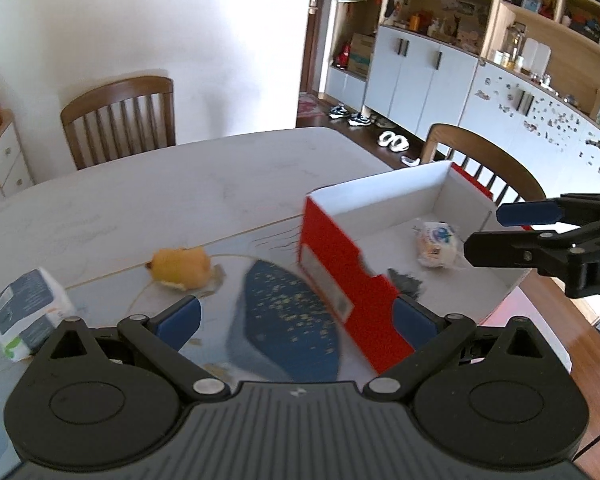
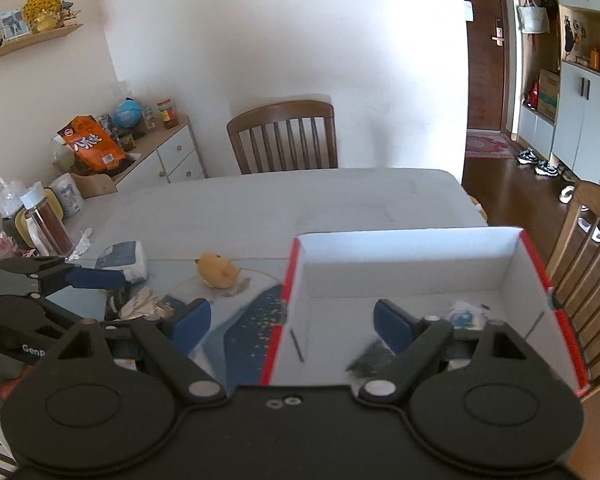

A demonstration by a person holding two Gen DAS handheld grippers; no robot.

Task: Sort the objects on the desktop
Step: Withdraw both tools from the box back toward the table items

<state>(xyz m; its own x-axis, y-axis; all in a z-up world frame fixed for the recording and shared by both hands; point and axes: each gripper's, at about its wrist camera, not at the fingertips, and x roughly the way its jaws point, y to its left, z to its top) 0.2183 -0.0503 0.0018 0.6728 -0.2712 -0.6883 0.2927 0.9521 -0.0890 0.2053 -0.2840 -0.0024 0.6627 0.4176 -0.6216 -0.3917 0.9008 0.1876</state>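
Observation:
A red box with a white inside stands at the table's right edge. In it lie a white wrapped packet and a dark scrap. On the table lie a yellow plush toy, a white and blue tissue pack and crumpled paper. My left gripper is open and empty over the mat by the box's red wall. My right gripper is open, astride the box's left wall.
A blue patterned mat covers the near table. Wooden chairs stand at the far side and right. A jar with a white lid and cups stand at the table's left.

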